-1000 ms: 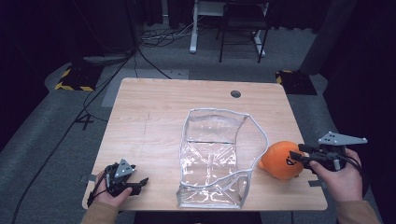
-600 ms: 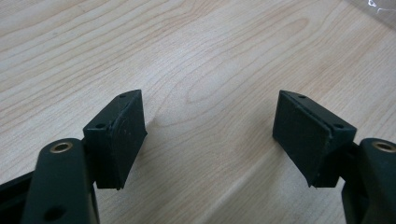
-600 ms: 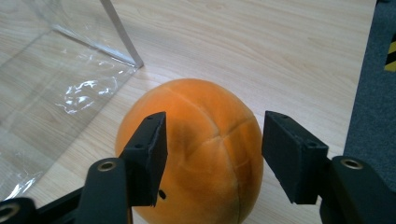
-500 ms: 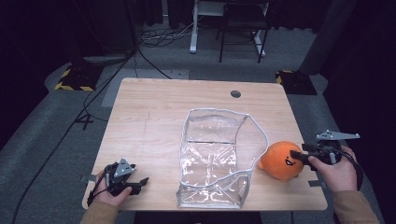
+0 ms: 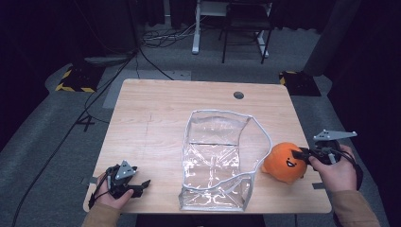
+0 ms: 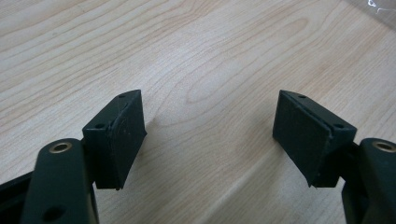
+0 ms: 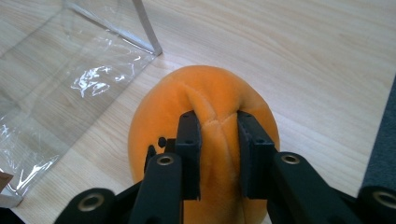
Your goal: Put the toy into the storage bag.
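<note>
Orange plush (image 7: 205, 116) pinched by right tongs (image 7: 218, 140) just closing, one clear bag (image 5: 215, 161), left tongs (image 6: 210, 135) apart.

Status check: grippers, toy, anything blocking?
Right gripper jaws just closed, pinching round orange plush toy. Left gripper open, idle on table. Clear plastic bag beside toy; nothing blocking.
</note>
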Tool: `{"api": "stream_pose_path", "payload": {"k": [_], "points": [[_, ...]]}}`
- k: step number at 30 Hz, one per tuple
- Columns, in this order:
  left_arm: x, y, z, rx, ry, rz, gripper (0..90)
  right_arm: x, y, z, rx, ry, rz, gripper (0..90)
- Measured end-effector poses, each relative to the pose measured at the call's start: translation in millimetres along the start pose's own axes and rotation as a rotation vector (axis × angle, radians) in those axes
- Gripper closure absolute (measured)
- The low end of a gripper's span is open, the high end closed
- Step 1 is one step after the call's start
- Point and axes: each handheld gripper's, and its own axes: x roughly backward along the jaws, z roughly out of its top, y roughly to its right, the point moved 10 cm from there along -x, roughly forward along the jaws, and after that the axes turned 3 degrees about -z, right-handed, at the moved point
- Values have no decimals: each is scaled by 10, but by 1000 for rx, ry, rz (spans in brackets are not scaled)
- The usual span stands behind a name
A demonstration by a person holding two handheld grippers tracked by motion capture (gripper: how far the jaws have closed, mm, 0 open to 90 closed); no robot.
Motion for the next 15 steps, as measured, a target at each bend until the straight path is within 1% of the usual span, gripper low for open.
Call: {"api": "stream_pose_path", "payload": {"k": [3,5,7,8,9,11,15], "points": [[-2,3,0,2,0,-3,255,153,-24,119,20,19,-8,749],[-2,1,1,1,-1,-2,253,181,-32,137,21,20,-8,749],[-3,0,2,0,-2,-2,252,282,-60,207,37,24,-12,749],[-3,0,2,0,-2,-2,251,282,-60,207,37,24,-12,749],[-5,-2,4,1,0,0,251,334,-72,246,46,29,-14,749],[-5,-1,4,2,-1,-1,250,354,-76,260,49,31,-14,749],[-11,-3,9,4,0,1,248,465,-86,339,58,45,-8,748]]}}
